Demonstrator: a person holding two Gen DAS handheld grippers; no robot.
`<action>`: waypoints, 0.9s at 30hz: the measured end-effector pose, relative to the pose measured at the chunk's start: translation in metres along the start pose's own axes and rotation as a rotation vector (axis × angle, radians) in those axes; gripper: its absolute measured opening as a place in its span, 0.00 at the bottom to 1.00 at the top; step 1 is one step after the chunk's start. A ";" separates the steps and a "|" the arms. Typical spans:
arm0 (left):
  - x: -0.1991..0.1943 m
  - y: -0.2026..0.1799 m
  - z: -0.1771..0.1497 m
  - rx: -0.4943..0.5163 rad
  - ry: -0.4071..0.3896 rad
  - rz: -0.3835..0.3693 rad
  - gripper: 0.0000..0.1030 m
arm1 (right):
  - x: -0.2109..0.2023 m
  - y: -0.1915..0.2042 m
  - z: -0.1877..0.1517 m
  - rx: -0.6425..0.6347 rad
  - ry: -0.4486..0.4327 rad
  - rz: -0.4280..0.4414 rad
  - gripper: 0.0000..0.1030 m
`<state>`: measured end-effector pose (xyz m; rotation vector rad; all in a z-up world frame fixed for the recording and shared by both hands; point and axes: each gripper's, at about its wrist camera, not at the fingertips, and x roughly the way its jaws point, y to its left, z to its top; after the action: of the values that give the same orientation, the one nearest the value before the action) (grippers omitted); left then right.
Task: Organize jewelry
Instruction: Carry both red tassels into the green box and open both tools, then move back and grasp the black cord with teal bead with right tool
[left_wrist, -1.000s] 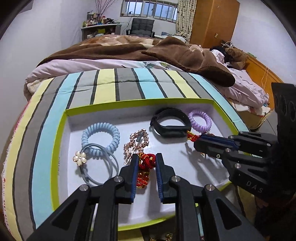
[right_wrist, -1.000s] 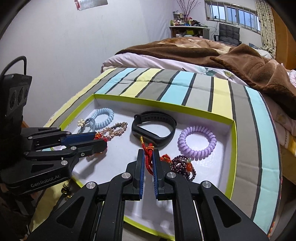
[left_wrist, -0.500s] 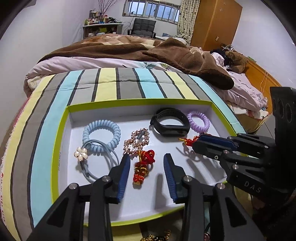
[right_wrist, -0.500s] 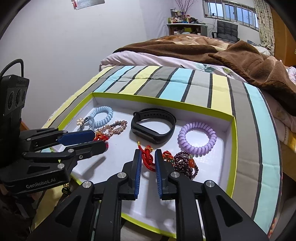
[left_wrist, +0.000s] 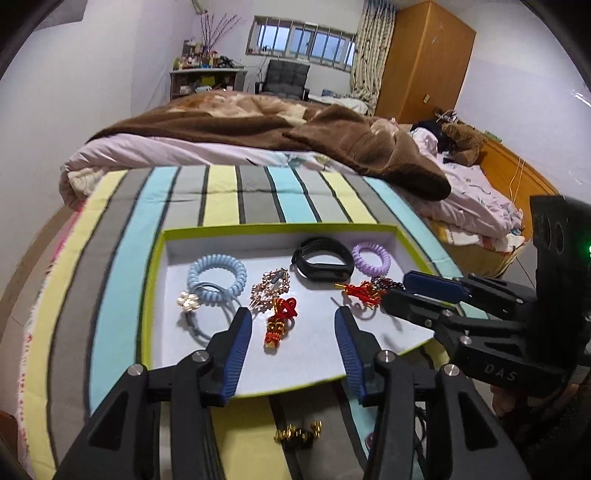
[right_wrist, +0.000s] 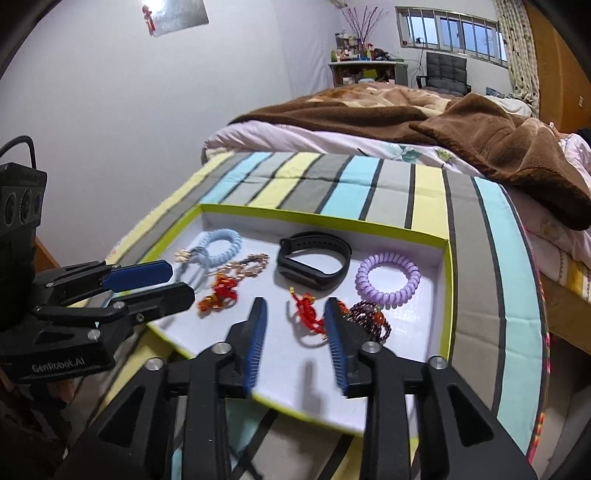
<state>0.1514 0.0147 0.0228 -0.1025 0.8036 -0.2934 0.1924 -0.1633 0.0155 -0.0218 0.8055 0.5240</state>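
Now, from the left wrist, the left gripper (left_wrist: 293, 319) has just been opening, fingers wide, the red knot (left_wrist: 280, 320) lying loose between them near the tray's (left_wrist: 157, 295) front edge. From the right wrist, the right gripper (right_wrist: 295, 314) has just spread too, the red tassel (right_wrist: 308, 316) free between its fingers beside the beads (right_wrist: 371, 317).

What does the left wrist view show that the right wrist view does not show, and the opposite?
Only the left wrist view shows a small gold chain piece lying on the striped cloth outside the tray, and an orange wooden wardrobe.

Only the right wrist view shows a silver sheet on the wall.

Both show the green-rimmed white tray holding the black wristband, purple spiral hair tie, light blue spiral hair tie and two red knotted ornaments, with both grippers open.
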 end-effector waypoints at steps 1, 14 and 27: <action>-0.005 0.001 -0.001 -0.006 -0.011 0.001 0.47 | -0.006 0.002 -0.002 0.000 -0.009 0.004 0.39; -0.048 0.024 -0.045 -0.099 -0.049 0.075 0.51 | -0.037 0.045 -0.060 0.003 0.011 0.031 0.39; -0.069 0.042 -0.085 -0.163 -0.048 0.109 0.51 | -0.011 0.077 -0.087 -0.021 0.085 -0.029 0.39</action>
<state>0.0538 0.0768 0.0039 -0.2170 0.7813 -0.1219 0.0919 -0.1192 -0.0242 -0.0757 0.8815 0.5065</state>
